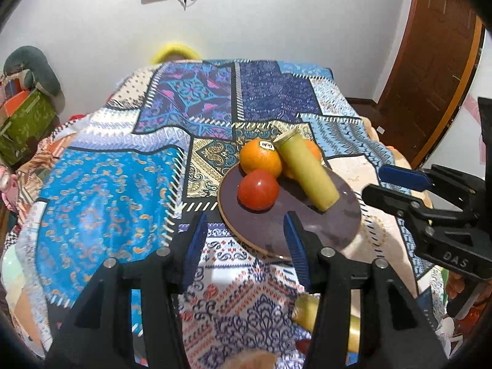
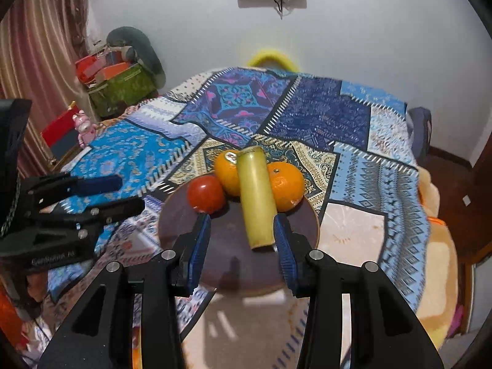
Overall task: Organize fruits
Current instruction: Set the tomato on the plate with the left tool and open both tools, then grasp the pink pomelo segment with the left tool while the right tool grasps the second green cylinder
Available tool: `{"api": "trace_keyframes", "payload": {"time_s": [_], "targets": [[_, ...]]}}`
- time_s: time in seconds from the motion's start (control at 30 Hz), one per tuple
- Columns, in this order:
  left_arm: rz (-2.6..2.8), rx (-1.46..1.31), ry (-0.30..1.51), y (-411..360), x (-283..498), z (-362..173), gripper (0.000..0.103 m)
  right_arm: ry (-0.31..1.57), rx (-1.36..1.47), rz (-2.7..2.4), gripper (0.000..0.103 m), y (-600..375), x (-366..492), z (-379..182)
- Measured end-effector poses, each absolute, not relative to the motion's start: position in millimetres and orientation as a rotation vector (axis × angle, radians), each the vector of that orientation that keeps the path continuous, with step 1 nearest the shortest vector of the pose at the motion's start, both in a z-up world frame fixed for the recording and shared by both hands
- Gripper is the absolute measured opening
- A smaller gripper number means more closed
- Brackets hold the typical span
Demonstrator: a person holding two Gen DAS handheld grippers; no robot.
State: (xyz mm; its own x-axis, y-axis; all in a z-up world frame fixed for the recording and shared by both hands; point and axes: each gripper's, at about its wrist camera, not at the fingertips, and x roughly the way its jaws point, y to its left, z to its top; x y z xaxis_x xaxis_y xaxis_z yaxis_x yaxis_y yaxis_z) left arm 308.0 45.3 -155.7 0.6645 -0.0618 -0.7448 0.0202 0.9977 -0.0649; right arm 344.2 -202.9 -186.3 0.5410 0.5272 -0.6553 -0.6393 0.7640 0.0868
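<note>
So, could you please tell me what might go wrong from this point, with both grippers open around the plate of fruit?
1. The yellow-green cylindrical stalk leans on the two oranges; nudging either could send it rolling off the dark round plate.
2. The open right gripper has one finger right beside the stalk's lower end and might knock it.
3. The plate sits on a loose patchwork cloth, so it could slide or tilt, taking the red tomato along.

your left gripper's finger (image 1: 332, 292) hides most of a yellowish fruit (image 1: 304, 310). second orange (image 1: 314, 150) sits mostly behind the green stalk (image 1: 307, 169). yellow thing (image 2: 272, 58) behind the table is blurred.
</note>
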Motion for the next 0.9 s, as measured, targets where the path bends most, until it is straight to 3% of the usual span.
{"api": "trace_keyframes", "payload": {"time_s": [0.33, 0.9], "targets": [[-0.028, -0.028, 0.813, 47, 251, -133, 0.069, 0.701, -0.173, 0.731, 0.044, -214, 288, -178], [-0.014, -0.063, 1.020, 67, 198, -205, 0.071, 0.864, -0.187, 0.776, 0.045, -197, 242, -237]]}}
